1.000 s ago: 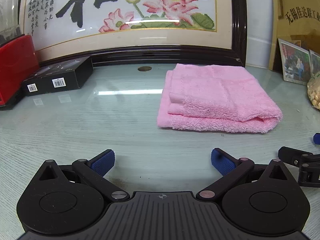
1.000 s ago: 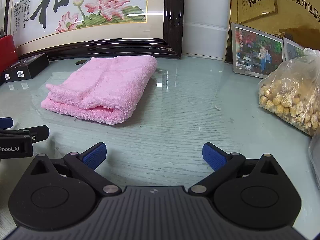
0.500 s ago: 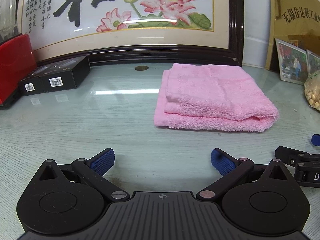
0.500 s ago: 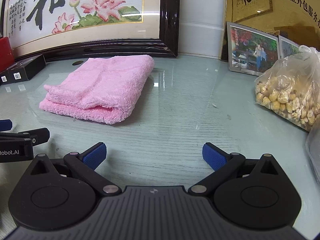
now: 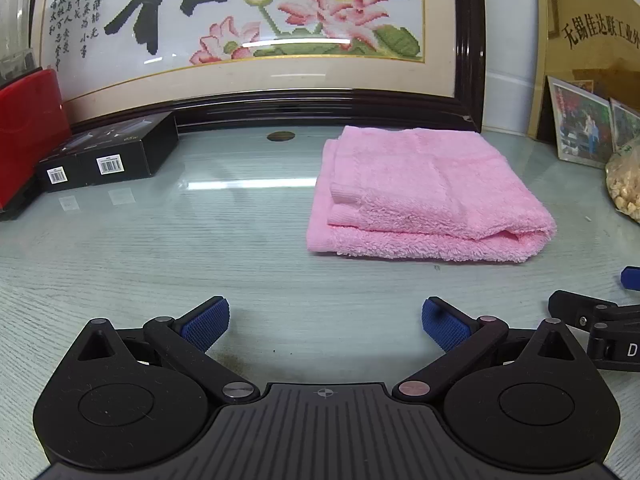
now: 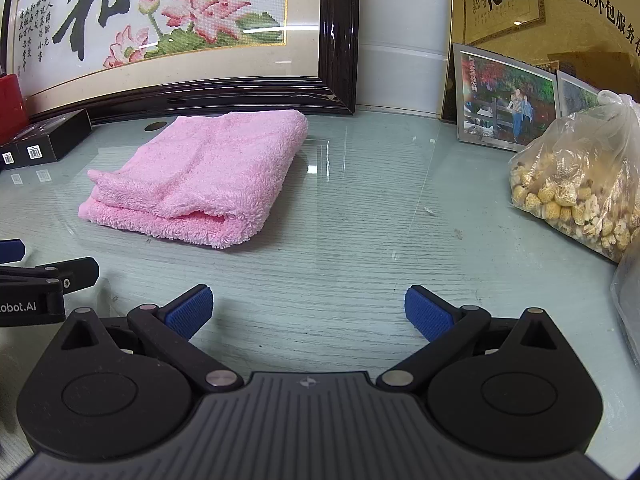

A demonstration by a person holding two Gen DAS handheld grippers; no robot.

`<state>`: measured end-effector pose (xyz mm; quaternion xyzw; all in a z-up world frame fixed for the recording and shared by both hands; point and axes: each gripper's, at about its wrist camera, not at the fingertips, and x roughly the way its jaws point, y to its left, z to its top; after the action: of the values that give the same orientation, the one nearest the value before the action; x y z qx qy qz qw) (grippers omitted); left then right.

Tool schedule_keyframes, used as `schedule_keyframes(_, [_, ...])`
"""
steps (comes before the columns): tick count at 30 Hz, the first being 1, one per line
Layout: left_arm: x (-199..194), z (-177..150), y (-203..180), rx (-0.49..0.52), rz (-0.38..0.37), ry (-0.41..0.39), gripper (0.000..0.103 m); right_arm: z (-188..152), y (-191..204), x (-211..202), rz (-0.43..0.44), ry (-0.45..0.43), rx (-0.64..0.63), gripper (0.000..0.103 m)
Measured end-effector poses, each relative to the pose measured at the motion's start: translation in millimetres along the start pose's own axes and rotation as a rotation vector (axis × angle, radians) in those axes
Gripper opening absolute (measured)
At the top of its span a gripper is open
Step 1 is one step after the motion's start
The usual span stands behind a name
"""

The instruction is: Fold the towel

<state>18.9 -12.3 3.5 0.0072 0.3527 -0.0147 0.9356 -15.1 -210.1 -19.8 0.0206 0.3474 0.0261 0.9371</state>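
Observation:
A pink towel [image 5: 424,192] lies folded into a thick rectangle on the glass tabletop [image 5: 200,248], right of centre in the left wrist view. In the right wrist view the same towel [image 6: 200,176] lies left of centre, its folded edge facing me. My left gripper [image 5: 325,322] stands open with blue pads, well short of the towel, nothing between its fingers. My right gripper [image 6: 308,310] is open too and empty, off to the towel's right and nearer me. Each gripper shows at the edge of the other's view.
A large framed lotus embroidery [image 5: 248,32] leans along the back. Two black boxes [image 5: 104,156] and a red case [image 5: 28,128] sit at the back left. Framed photos [image 6: 504,104] and a plastic bag of dried goods [image 6: 580,184] stand at the right.
Both grippers have drifted slightly, so the towel sits a little further left in each view. The towel itself has not moved and both grippers stay open.

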Motion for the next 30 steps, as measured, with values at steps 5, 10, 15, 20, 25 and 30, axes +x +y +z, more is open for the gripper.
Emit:
schedule_keyframes(5, [-0.8, -0.7, 1.6, 0.006, -0.01, 0.0, 0.103, -0.1, 0.1, -0.2, 0.0, 0.0, 0.0, 0.103])
schedule_keyframes(10, [-1.4, -1.4, 2.8, 0.01, -0.016, -0.001, 0.103, -0.2, -0.1, -0.1, 0.0, 0.0, 0.0, 0.103])
schedule_keyframes(15, [-1.9, -2.0, 3.6, 0.012, -0.019, -0.001, 0.103, -0.2, -0.2, 0.0, 0.0, 0.0, 0.0, 0.103])
schedule_keyframes(20, [-2.3, -2.6, 4.4, 0.013, -0.021, -0.001, 0.103, -0.2, -0.1, -0.1, 0.0, 0.0, 0.0, 0.103])
schedule_keyframes(25, [-2.8, -3.3, 5.2, 0.015, -0.023, -0.001, 0.103, 0.0, -0.1, -0.1, 0.0, -0.001, 0.0, 0.103])
schedule_keyframes(30, [-1.3, -1.5, 3.9, 0.016, -0.024, -0.001, 0.103, 0.0, -0.1, -0.1, 0.0, -0.001, 0.0, 0.103])
